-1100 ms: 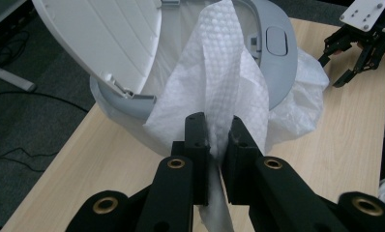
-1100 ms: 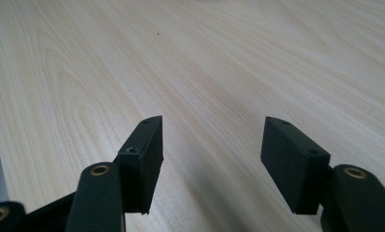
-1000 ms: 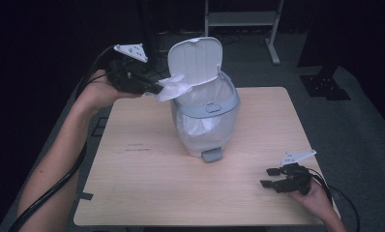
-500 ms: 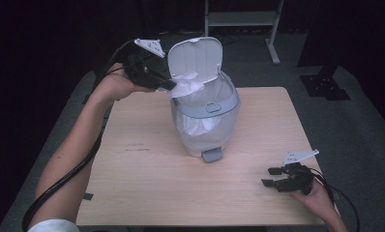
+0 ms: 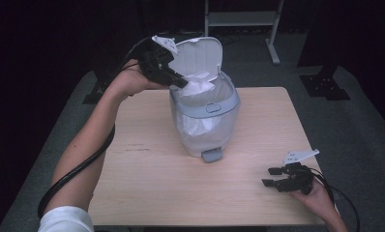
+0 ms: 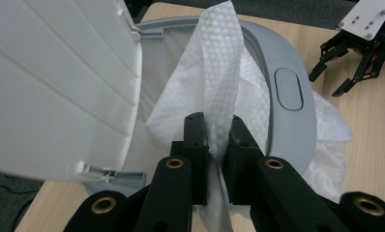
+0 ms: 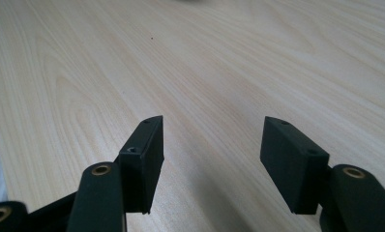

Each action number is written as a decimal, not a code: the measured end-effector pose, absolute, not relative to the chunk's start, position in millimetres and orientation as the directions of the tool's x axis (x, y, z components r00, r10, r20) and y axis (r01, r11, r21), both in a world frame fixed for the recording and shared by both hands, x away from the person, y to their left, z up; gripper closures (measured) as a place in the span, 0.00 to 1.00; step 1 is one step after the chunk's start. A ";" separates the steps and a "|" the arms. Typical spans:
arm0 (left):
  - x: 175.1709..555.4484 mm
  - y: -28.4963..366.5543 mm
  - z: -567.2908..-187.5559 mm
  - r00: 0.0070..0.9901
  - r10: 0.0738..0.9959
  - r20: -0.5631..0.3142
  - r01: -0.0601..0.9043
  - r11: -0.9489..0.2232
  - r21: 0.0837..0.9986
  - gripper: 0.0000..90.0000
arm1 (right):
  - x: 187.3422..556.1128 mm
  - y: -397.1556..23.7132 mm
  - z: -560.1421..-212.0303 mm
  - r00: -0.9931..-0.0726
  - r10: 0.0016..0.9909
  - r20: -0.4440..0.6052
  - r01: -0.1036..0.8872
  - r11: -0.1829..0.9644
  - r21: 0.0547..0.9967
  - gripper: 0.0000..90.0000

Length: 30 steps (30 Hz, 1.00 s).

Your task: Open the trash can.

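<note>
We held the left gripper (image 5: 180, 82) at the upper left of the high view, its jaws clamped on a white paper towel (image 5: 198, 86) right at the open mouth of the grey bin (image 5: 205, 123). In the left gripper view the paper towel (image 6: 218, 82) rose from between the two black jaws at the bottom centre, across the bin's rim (image 6: 287, 72), with the raised white lid (image 6: 60, 82) at the left of the frame. The bin stood in the middle of the wooden table (image 5: 147, 179), its pedal (image 5: 212, 155) facing us. Our right gripper (image 5: 273, 177) lay near the lower right corner of the tabletop, well apart from the bin, its jaws standing apart with nothing between them over bare wood (image 7: 205, 63).
</note>
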<state>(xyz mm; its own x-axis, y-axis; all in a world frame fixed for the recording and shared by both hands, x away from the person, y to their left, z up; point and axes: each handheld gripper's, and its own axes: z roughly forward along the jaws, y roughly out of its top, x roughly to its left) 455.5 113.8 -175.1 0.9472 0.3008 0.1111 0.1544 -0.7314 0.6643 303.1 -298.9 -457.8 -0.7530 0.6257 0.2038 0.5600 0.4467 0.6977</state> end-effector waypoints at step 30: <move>475.1 80.4 -192.2 0.959 0.273 0.078 0.154 -0.732 0.664 0.72 | 300.7 -299.0 -458.6 -0.752 0.628 0.199 0.561 0.453 0.693 0.45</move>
